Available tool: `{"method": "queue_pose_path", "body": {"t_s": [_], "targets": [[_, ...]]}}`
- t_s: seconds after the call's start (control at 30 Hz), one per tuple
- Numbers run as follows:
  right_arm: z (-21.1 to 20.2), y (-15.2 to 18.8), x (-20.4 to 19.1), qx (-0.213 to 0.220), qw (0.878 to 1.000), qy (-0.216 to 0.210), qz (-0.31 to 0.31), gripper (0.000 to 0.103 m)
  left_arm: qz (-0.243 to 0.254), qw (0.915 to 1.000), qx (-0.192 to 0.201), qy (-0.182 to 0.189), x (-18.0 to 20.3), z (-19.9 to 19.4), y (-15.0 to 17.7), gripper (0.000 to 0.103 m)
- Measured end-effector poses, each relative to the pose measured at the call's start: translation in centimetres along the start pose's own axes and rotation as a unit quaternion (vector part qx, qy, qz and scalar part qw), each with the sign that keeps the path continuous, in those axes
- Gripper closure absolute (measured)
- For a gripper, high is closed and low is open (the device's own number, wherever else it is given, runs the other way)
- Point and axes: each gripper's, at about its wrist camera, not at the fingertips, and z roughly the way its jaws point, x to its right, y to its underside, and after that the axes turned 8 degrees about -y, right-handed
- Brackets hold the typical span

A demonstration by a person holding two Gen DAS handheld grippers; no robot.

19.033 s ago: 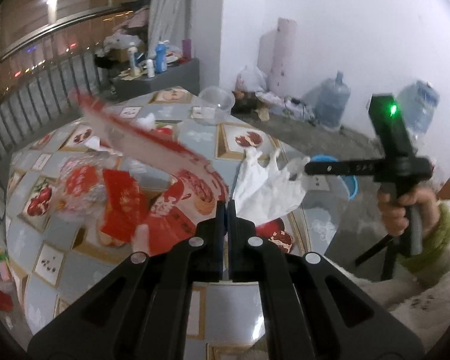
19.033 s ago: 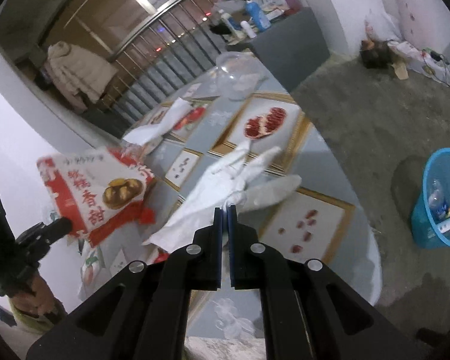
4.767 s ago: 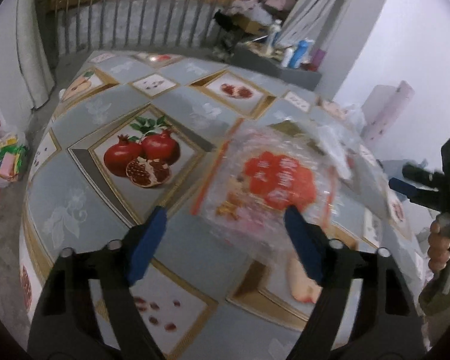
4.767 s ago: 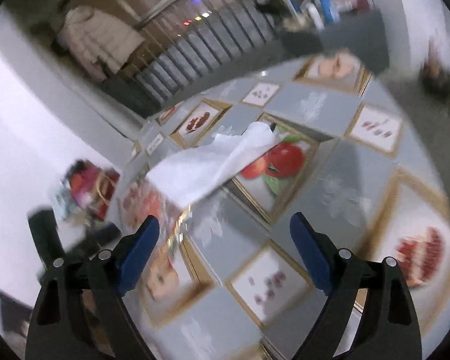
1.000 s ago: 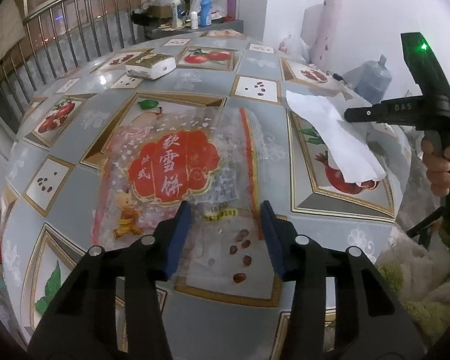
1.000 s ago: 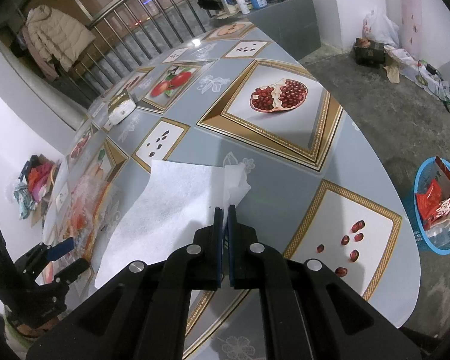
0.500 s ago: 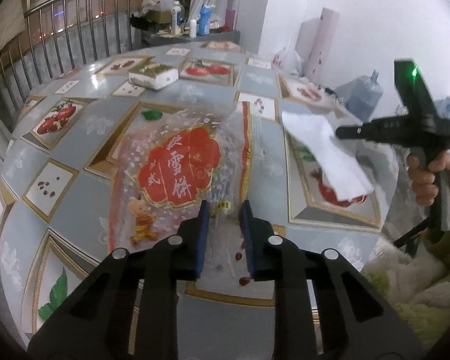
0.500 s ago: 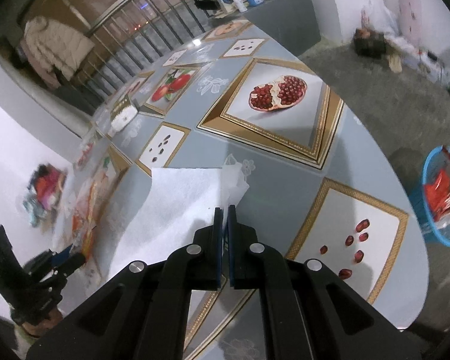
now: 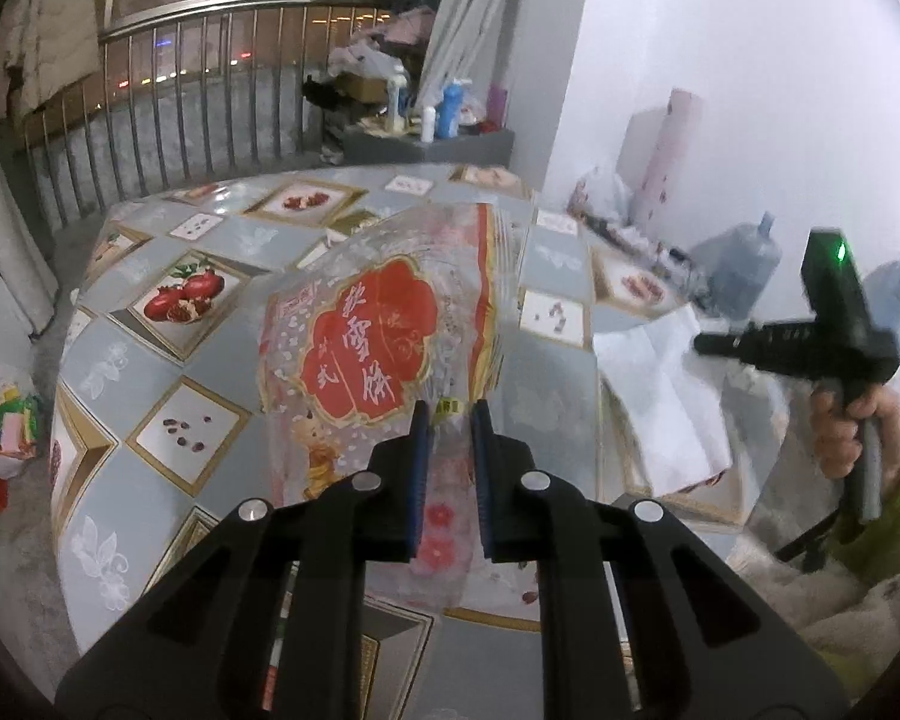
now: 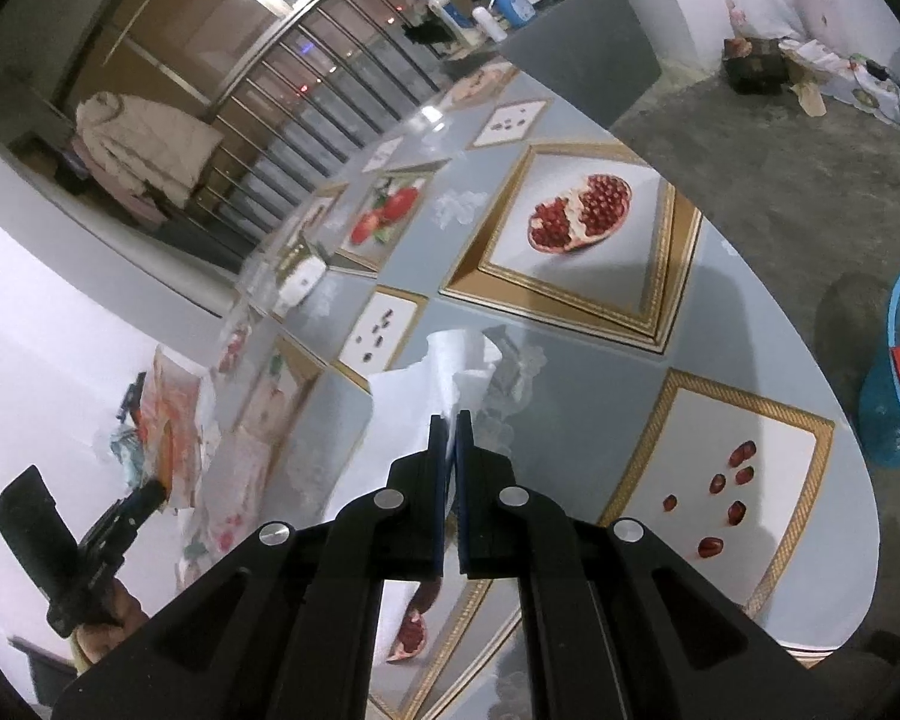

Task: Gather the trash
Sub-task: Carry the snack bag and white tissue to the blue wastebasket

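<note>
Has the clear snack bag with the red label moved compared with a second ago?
Yes. The snack bag lay flat on the table then; now the left tool, having just closed on its edge, has lifted it clear of the pomegranate-print cloth.

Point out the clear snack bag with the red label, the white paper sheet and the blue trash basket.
snack bag [image 9: 372,342]: left wrist view, on its red label.
white paper sheet [image 10: 417,402]: right wrist view, on its upper flat part.
blue trash basket [image 10: 885,420]: right wrist view, on its outer wall.
</note>
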Motion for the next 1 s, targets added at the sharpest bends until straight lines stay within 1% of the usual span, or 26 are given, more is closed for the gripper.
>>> {"method": "queue_pose_path", "body": {"t_s": [0.13,0.2,0.33,0.63,0.8,0.93,1.0], "targets": [[-0.7,-0.2,-0.4,0.01,1.0,-0.012,-0.002,0.1,-0.04,0.9988,0.015,0.027,-1.5,-1.3,-1.0,0.091],[-1.0,-0.4,-0.5,0.015,1.0,-0.016,-0.004,0.1,-0.053,0.9978,0.024,0.033,-2.0,-2.0,-1.4,0.091],[-1.6,-0.6,-0.5,0.023,0.999,-0.028,-0.004,0.1,-0.054,0.9974,0.035,0.033,-2.0,-2.3,-2.2,0.091],[-4.0,-1.0,-0.2,0.056,0.998,-0.038,-0.008,0.1,-0.027,0.9978,0.042,0.043,0.3,-1.9,-3.9,0.091],[-6.2,-1.2,1.3,0.081,0.996,-0.031,0.006,0.1,0.001,0.997,0.048,0.06,3.4,-1.2,-5.4,0.091],[-8.9,-1.2,3.2,0.118,0.992,-0.025,0.023,0.1,0.026,0.9951,0.042,0.085,6.2,0.5,-6.8,0.091],[-10.6,-1.3,4.3,0.139,0.99,-0.016,0.031,0.1,0.044,0.9933,0.036,0.101,8.3,1.6,-7.7,0.091]]}}
